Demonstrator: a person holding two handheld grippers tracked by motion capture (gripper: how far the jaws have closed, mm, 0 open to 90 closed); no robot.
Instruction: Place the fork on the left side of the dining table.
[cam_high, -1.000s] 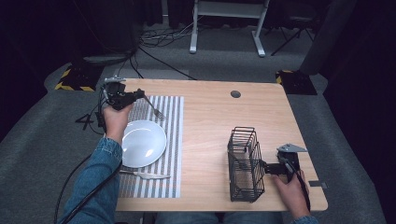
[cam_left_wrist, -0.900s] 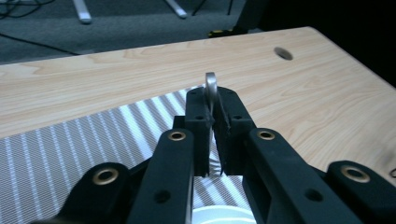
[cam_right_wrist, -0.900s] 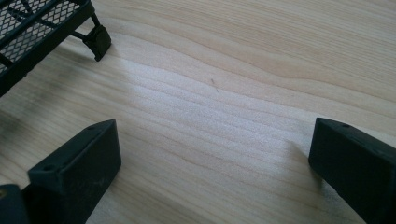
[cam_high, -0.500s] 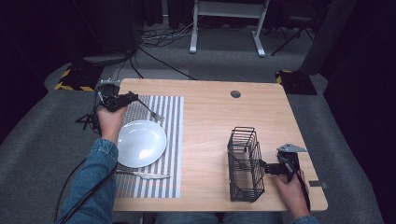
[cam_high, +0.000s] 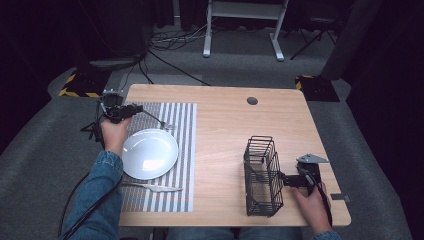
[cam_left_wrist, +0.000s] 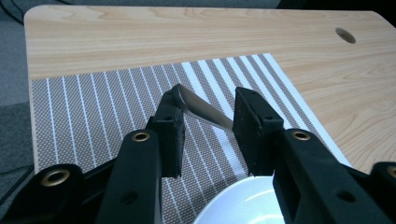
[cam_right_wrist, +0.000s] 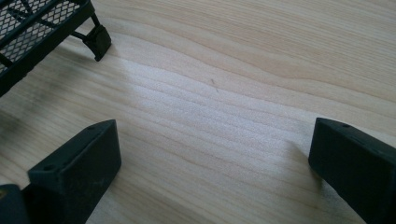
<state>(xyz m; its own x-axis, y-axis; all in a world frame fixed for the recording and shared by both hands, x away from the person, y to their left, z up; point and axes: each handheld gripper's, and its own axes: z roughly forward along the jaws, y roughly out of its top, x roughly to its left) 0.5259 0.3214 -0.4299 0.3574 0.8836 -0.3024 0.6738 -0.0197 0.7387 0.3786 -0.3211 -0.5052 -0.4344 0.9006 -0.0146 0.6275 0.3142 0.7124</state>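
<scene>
wooden table (cam_high: 220, 130): pale grain, smooth and flat.
striped placemat (cam_high: 182, 150): woven, thin, limp; it lies at the left.
wire basket (cam_high: 262, 175): black, rigid mesh on small feet, near right. your right gripper (cam_high: 292, 181) sits just beside it with jaws spread wide over bare wood, gripping nothing.
white plate (cam_high: 150, 153): round, glossy, probably breakable; it rests on the mat.
knife (cam_high: 152, 187): slim metal, on the mat's near edge.
fork (cam_left_wrist: 198, 105): stiff, light, slick steel, far left over the mat. your left gripper (cam_left_wrist: 205, 123) has its jaws parted around the handle; i cannot tell whether they pinch it. take it mid-handle.
</scene>
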